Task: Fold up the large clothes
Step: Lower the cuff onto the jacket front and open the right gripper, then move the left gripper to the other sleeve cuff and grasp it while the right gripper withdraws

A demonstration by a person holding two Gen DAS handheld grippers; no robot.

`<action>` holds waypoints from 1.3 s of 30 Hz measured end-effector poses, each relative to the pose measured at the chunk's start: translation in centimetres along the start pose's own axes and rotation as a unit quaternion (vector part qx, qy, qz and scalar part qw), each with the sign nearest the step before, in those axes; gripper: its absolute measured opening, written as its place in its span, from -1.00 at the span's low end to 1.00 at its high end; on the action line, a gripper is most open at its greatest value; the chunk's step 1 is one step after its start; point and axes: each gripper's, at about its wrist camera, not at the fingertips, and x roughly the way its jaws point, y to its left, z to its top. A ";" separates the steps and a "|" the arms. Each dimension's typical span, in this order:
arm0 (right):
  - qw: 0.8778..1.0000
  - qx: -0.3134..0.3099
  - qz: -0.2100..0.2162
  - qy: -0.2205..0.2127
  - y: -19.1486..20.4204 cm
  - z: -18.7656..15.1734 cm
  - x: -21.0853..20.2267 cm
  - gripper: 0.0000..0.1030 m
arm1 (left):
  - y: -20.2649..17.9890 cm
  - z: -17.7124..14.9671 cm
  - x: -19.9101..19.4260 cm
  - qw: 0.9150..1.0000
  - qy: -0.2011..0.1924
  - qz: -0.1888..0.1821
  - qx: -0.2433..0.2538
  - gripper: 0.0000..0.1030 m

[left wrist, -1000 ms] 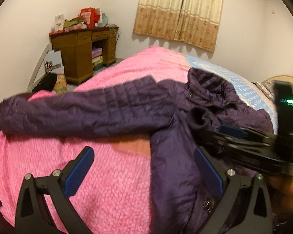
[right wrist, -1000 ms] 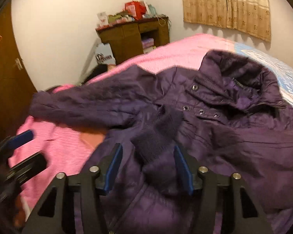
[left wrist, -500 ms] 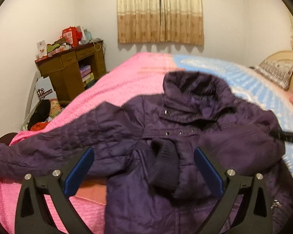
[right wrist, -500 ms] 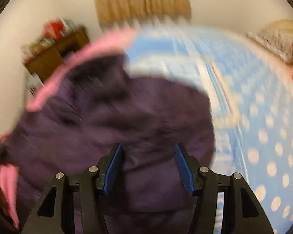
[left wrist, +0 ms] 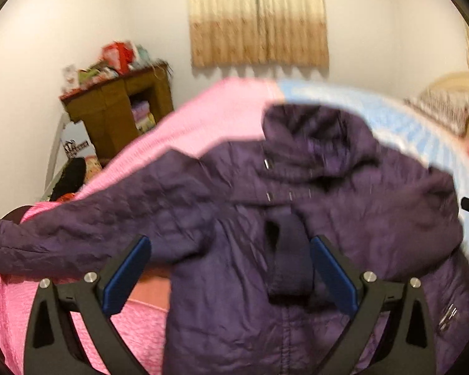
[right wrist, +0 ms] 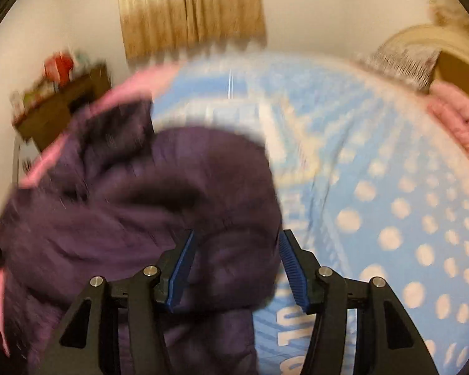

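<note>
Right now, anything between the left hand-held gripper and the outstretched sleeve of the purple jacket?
Nothing visible. The left hand-held gripper hangs open over the purple jacket; its outstretched sleeve lies flat on the pink blanket with nothing on it. The other sleeve's knit cuff is folded onto the chest, clear of that path.

Left gripper [left wrist: 228, 268] black, blue pads, silver screws, right gripper [right wrist: 236, 268] alike

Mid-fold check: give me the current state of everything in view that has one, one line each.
purple jacket: front up on the bed, snaps closed.
right sleeve: folded across the chest.
left sleeve: spread outward, unfolded.
left gripper: open, empty.
right gripper: open, gripping nothing.
curtain: drawn shut.
</note>
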 end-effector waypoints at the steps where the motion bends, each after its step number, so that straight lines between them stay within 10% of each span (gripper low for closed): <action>1: 1.000 0.001 0.011 -0.012 0.3 0.4 -0.6 0.09 | 0.1 0.3 -0.2 1.000 -0.008 -0.002 -0.008 1.00; 6: 0.991 0.014 0.127 0.038 3.4 2.9 2.3 0.09 | -3.0 -0.3 3.3 0.999 0.028 0.010 0.038 1.00; 12: 0.977 0.091 0.145 0.130 1.4 1.2 11.8 0.04 | -4.6 -2.3 5.3 0.994 0.054 0.038 0.086 1.00; 19: 0.994 -0.019 0.032 0.098 5.5 1.2 8.7 0.06 | -3.2 -2.8 5.4 0.997 0.063 0.007 0.046 1.00; 25: 0.988 -0.083 0.120 0.053 12.2 0.3 2.2 0.14 | -1.2 -3.1 5.6 0.997 0.075 -0.022 -0.021 1.00; 29: 0.976 -0.146 0.098 0.131 15.5 -4.2 5.5 0.14 | -1.6 -3.5 5.2 0.997 0.075 -0.020 -0.009 1.00; 39: 0.974 -0.160 0.080 0.137 15.3 -4.1 3.8 0.13 | -1.0 -3.7 4.0 0.997 0.071 -0.039 -0.016 1.00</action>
